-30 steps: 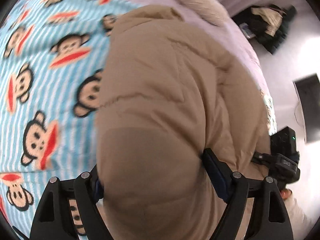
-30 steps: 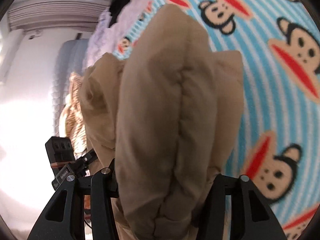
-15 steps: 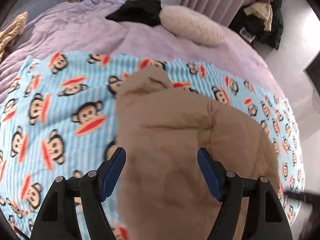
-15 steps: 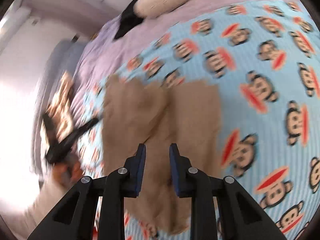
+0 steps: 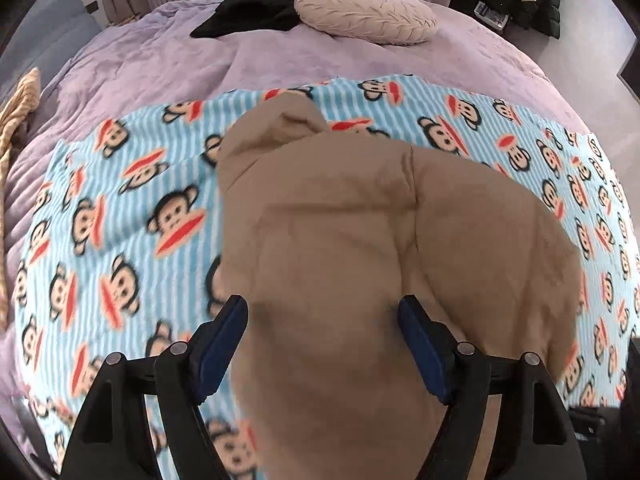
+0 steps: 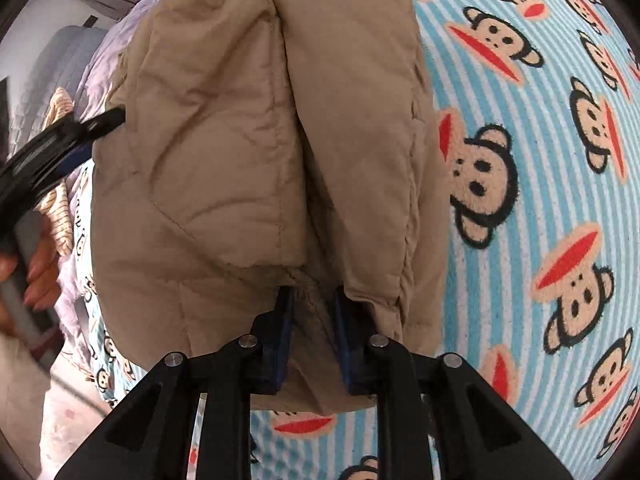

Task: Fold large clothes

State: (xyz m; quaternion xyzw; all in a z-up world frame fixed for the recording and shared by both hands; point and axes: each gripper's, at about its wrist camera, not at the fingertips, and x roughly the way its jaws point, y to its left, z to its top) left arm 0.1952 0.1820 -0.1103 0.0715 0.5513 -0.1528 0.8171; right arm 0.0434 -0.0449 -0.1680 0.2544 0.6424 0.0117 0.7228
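The tan padded jacket (image 5: 360, 248) lies folded on the monkey-print blanket (image 5: 120, 220), spread over the purple bed (image 5: 160, 68). The left gripper (image 5: 322, 344) hovers above it, jaws wide and opening, gripping nothing. The right gripper (image 6: 310, 334) has its jaws closing on the jacket's hem fold.

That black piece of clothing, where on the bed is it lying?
In the left wrist view the black garment lies at the far end of the purple bedspread, touching the left side of the pale round cushion, well beyond the monkey blanket.
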